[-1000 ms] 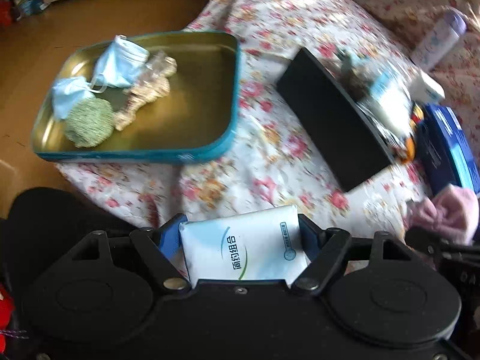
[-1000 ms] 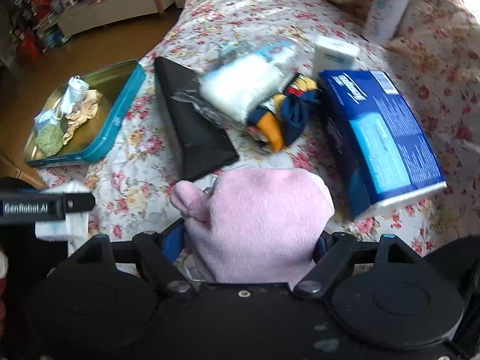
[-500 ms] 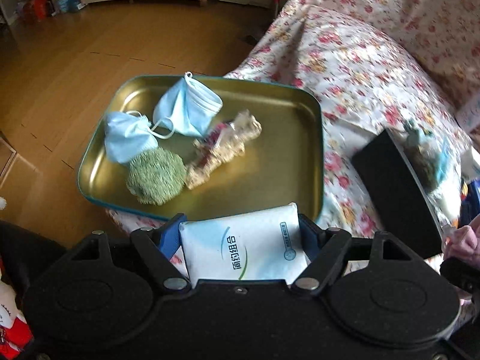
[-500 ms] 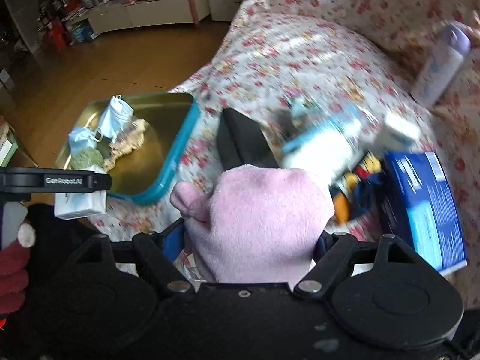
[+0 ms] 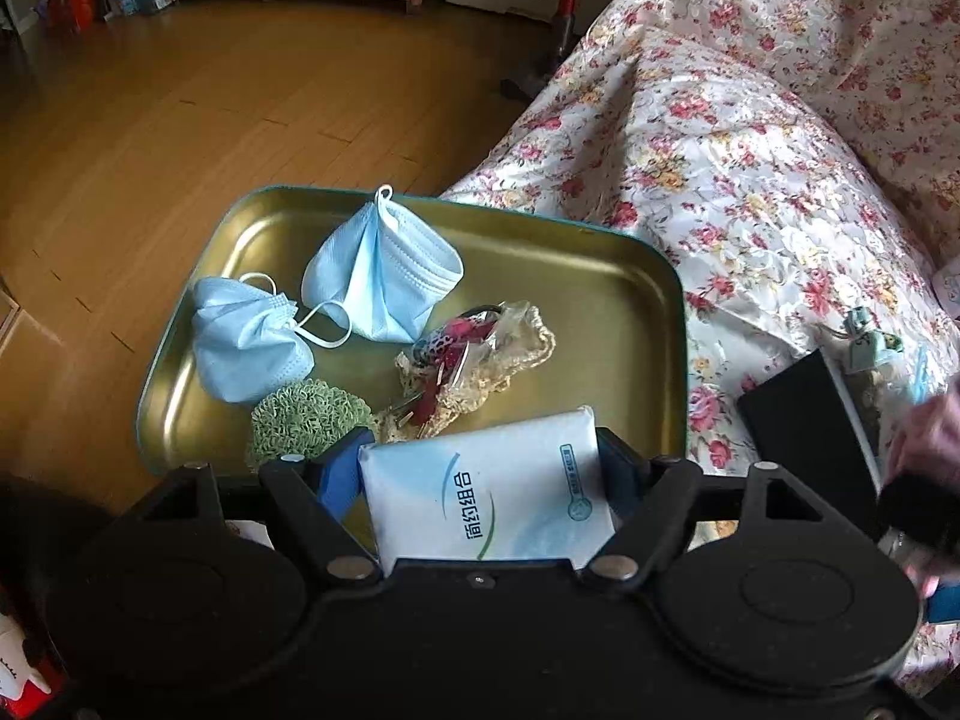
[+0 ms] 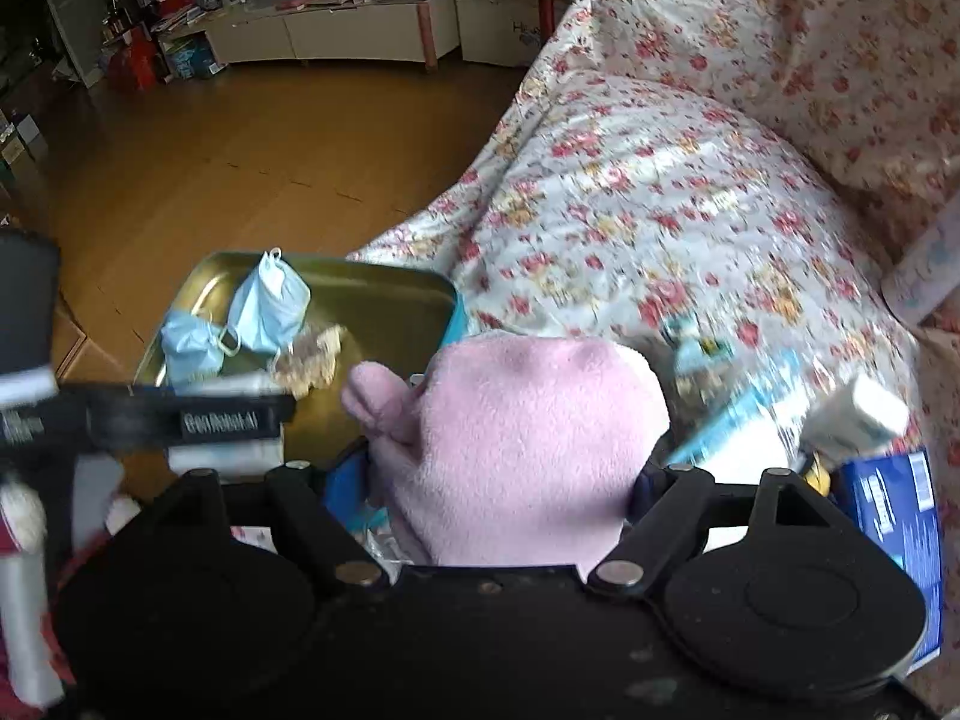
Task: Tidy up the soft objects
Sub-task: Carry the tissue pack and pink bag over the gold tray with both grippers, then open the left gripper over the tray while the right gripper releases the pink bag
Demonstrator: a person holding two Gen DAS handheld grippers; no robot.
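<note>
Left gripper clamps a white soft tissue pack over the gold metal tray's near edge; right gripper pinches a pink plush toy. Masks, scrubber already in; sofa clutter remains.

Both grippers matte black plastic: left gripper & right gripper each w/ two round discs at base, angled link arms w/ silver screws, blue pads on fingers. Left one's side bar reads "GenRobot.AI" in white (blurred). Dark red cuff w/ white trim at the wrist.
</note>
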